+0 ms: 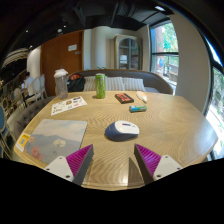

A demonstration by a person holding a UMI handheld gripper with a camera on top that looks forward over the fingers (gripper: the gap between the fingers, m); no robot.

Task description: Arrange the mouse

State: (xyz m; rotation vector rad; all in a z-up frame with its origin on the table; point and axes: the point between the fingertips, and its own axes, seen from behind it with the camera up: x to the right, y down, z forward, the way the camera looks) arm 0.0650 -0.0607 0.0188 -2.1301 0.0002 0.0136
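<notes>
A white and grey computer mouse lies on the round wooden table, just ahead of my fingers and a little right of the mouse mat. A pale blue-grey mouse mat lies on the table to the left of the mouse. My gripper is open and empty, held above the near part of the table, with its magenta pads wide apart.
Beyond the mouse stand a green can, a brown box, a small teal object and a white item. A printed sheet lies at the left, a grey jug behind it. A sofa stands beyond the table.
</notes>
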